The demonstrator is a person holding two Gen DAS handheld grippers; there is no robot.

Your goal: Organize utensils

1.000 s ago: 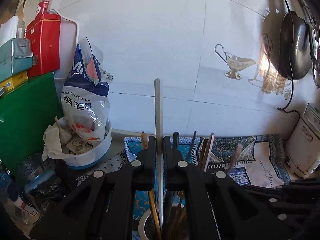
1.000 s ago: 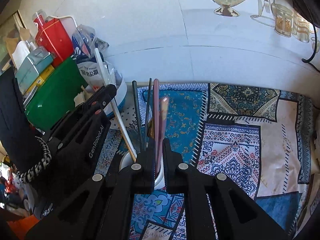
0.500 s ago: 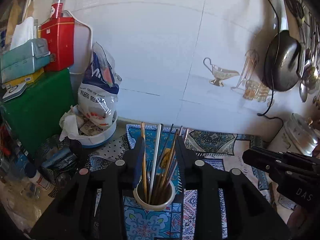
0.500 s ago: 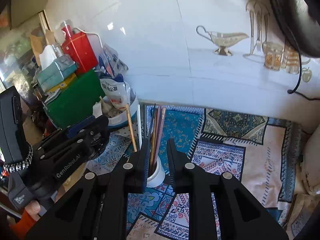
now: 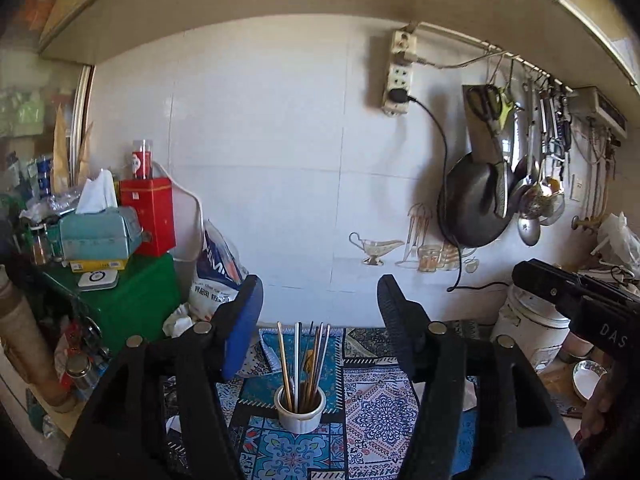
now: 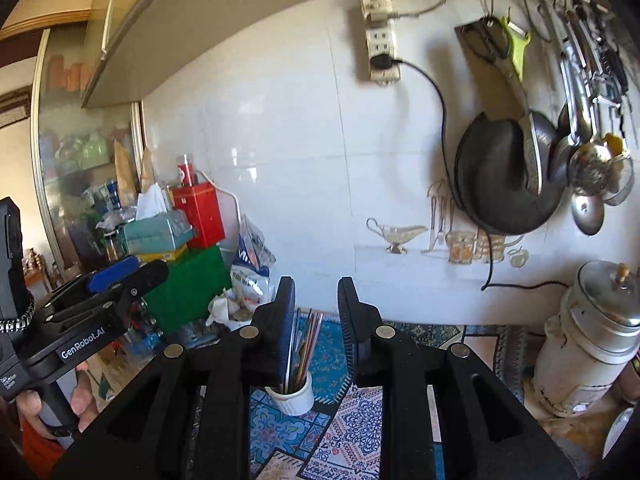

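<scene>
Left gripper (image 5: 319, 300): the jaws are spread wide and nothing is held between them.
Right gripper (image 6: 316, 304): the jaws are parted by a narrow gap and nothing is gripped.
Utensils (image 5: 304, 354): chopsticks and thin metal sticks are kept upright in a white cup (image 5: 299, 414).
Cup position: it is placed on the patterned cloth (image 5: 372, 412), below and beyond both grippers, well apart from their fingertips.
In the right wrist view: the cup is seen partly behind the left finger (image 6: 285, 320).

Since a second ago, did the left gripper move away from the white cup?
Yes. The left gripper has pulled up and back: the white cup looks smaller and farther on the patterned mat, and its jaws have opened.
</scene>
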